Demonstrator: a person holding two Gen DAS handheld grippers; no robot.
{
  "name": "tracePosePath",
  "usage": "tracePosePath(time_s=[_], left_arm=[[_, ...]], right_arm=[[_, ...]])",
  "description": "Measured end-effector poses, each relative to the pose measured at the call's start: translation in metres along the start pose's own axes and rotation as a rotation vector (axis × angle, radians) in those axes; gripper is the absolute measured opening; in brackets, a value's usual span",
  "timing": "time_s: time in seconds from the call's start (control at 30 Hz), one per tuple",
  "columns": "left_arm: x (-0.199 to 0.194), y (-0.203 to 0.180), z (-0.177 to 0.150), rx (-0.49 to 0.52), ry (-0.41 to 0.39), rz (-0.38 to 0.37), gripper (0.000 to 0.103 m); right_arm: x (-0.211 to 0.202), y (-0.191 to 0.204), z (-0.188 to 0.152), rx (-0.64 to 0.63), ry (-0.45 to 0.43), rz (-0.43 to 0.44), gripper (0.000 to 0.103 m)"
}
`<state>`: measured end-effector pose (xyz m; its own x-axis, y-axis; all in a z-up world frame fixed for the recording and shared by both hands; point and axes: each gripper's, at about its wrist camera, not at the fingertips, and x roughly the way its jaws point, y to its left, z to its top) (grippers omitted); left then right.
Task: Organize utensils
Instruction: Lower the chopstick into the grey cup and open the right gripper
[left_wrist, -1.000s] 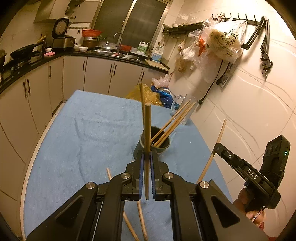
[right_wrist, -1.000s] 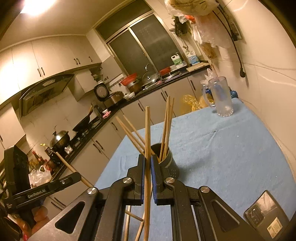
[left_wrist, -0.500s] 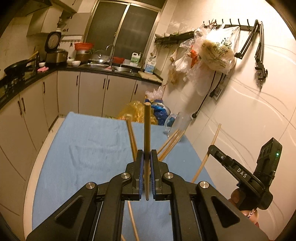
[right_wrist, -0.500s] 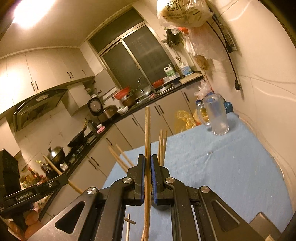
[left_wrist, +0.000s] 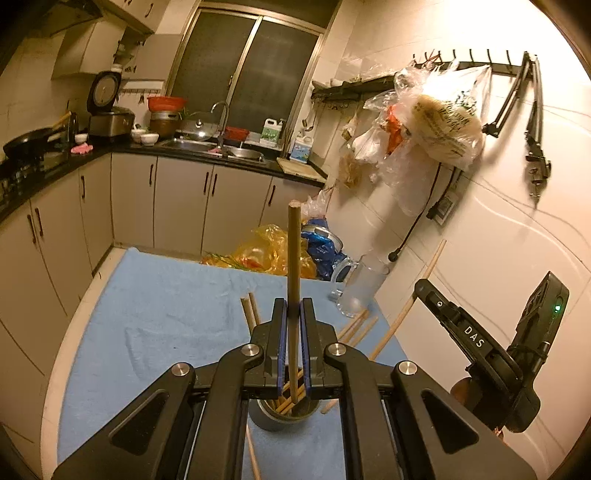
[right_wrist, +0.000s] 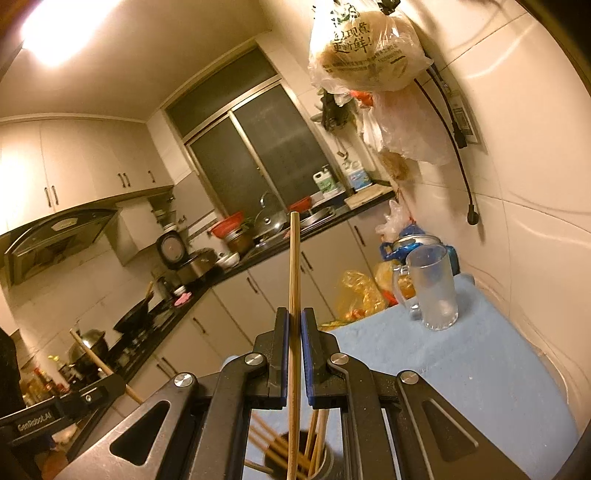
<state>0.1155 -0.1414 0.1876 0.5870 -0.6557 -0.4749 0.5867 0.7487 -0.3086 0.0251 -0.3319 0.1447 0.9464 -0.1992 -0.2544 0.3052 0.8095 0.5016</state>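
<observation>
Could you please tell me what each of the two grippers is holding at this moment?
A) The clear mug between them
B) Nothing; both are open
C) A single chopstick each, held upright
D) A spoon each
C: the left gripper is shut on a dark chopstick and the right gripper on a light chopstick, each standing upright above the holder of chopsticks.

Left wrist cam: close behind left claw, angled down over tabletop. Right wrist cam: behind right claw, aimed nearer level. Both views share glass mug, utensil cup, window.
</observation>
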Motion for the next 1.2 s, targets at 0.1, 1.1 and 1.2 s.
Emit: tracePosePath(time_s=[0.1,1.1,1.2], left_arm=[[0.018,0.004,-0.006,-0.004,0.03,0.002,0.006],[0.063,0.031,-0.047,-0.025,0.14,0.023,0.007],[0.065,0.032,-0.05,-0.029,0.149,0.023,0.007]], right_arm=[[0.015,-0.002,-0.005,-0.004,0.0,-0.022,0.007],[0.036,-0.008,-0.041,-0.053,0.052,-0.042,0.007],[0.037,-0.009,-0.048,-0.057,0.073,-0.04,0.007]])
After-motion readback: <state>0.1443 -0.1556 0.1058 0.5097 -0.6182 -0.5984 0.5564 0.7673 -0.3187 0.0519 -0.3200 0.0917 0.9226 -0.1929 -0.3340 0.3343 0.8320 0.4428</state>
